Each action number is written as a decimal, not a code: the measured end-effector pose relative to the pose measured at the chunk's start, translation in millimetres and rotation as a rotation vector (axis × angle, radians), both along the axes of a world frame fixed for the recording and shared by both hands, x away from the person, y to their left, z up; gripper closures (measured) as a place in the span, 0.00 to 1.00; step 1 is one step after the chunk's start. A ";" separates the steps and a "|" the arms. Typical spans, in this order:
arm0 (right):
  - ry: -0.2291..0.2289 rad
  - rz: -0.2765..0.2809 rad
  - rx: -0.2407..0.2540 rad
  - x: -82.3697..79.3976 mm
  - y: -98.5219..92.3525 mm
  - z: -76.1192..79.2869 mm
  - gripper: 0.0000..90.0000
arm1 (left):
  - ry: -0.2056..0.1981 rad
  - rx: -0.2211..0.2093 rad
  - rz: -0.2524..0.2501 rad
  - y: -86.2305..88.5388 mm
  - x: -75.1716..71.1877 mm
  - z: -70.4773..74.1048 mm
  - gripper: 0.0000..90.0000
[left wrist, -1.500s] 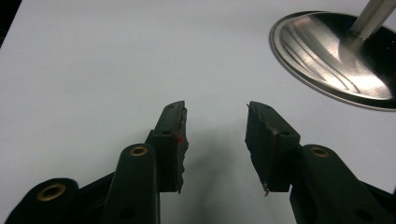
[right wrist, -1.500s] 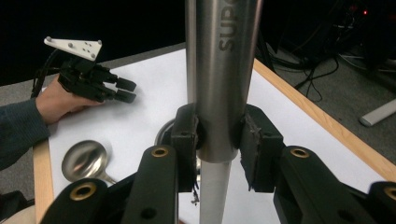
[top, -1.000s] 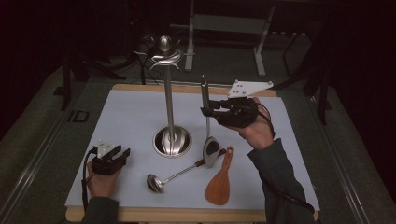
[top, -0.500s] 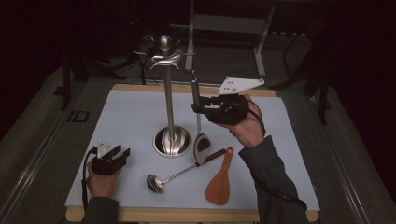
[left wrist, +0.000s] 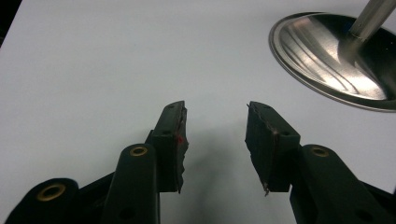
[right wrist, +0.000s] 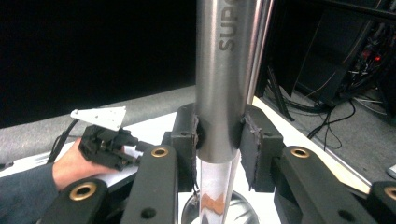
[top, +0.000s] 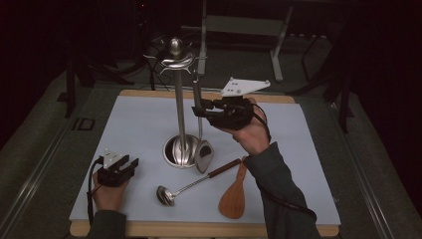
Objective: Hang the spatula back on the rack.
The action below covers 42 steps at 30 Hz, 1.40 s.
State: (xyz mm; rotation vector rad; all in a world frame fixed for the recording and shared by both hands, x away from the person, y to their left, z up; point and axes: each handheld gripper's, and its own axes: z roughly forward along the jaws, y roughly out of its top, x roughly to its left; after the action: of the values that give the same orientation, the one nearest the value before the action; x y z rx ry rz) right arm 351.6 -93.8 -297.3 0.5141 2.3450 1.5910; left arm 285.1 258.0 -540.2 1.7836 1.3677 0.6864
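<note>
A steel utensil stand (top: 179, 107) with hooks at its top rises from a round base (left wrist: 336, 60) in the middle of the white mat (top: 139, 124). My right gripper (top: 200, 110) is shut on the handle of a steel turner (top: 203, 154), which it holds upright just right of the stand's pole; the blade hangs beside the base. In the right gripper view the pads (right wrist: 187, 135) clamp the shiny handle (right wrist: 224, 70). My left gripper (top: 127, 163) rests on the mat at the front left, open with nothing between its fingers (left wrist: 170, 135).
A steel ladle (top: 184, 189) and a wooden spatula (top: 234, 195) lie on the mat in front of the stand. The mat covers a wooden table (top: 199, 230). Dark floor, cables and metal frames lie beyond the far edge.
My right gripper has carried the upright turner to the left, closer to the stand's pole. The left gripper has stayed where it was.
</note>
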 end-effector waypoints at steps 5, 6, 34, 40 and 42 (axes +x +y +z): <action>-0.004 -0.019 -0.017 1.7 9.0 -2.7 0.77 | 0.000 -0.002 0.000 0.0 0.1 0.0 0.65; -0.006 -0.020 -0.022 2.4 10.3 -3.8 0.77 | 0.000 -0.002 0.000 0.0 0.0 0.0 0.65; 0.001 -0.059 -0.075 -1.6 -3.5 -12.6 0.61 | 0.000 -0.001 0.004 -0.3 0.2 -0.2 0.65; -0.004 -0.080 -0.117 -3.4 -13.8 -17.3 0.60 | 0.001 -0.002 0.003 -0.3 0.4 -0.2 0.65; 0.001 -0.090 -0.125 -3.8 -18.6 -20.2 0.59 | 0.001 -0.002 0.003 -0.4 0.4 -0.2 0.65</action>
State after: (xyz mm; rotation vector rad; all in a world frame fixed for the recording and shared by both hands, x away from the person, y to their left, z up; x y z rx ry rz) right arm 347.8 -112.4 -317.5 0.5846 2.3675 1.3955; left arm 285.5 257.6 -540.4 1.7812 1.3715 0.6855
